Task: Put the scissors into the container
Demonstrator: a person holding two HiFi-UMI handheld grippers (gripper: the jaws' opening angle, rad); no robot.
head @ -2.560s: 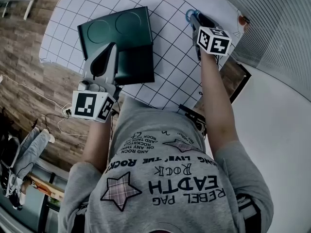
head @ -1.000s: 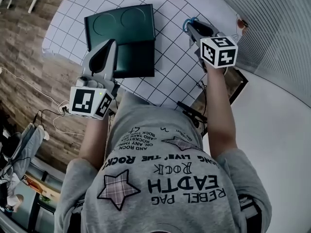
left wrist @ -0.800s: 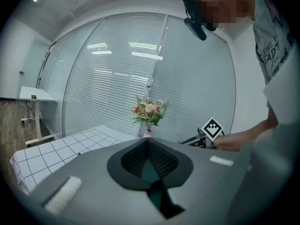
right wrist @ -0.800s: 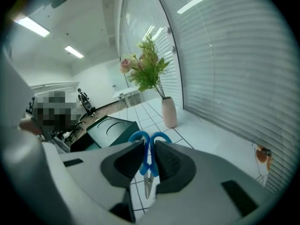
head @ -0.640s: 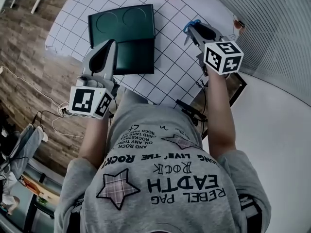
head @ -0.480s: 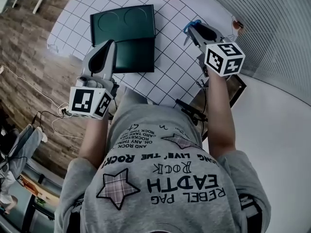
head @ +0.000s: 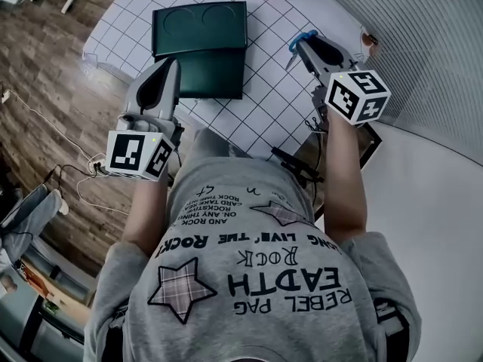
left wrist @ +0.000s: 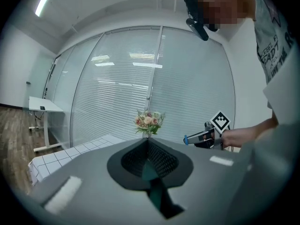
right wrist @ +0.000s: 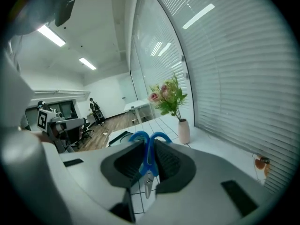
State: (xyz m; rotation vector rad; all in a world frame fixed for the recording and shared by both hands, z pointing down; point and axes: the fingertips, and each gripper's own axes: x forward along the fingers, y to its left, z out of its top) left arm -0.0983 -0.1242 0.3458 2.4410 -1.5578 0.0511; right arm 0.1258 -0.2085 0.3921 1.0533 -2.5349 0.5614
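The blue-handled scissors are clamped in my right gripper, held in the air over the right side of the gridded table. In the right gripper view the scissors stand between the two pads, handles up and the metal blade hanging down. The dark green container lies flat at the table's far left, and it also shows as the container beyond the jaws. My left gripper hovers by the container's near edge, its jaws together and empty. The left gripper view shows the scissors off to the right.
The white gridded tablecloth covers the table. A vase of flowers stands at the far edge by the blinds, also shown as the vase of flowers. A small object sits on the sill at right. Wooden floor lies to the left.
My right gripper has drawn back toward the person with the scissors in it. The left gripper has stayed near the container's front edge.
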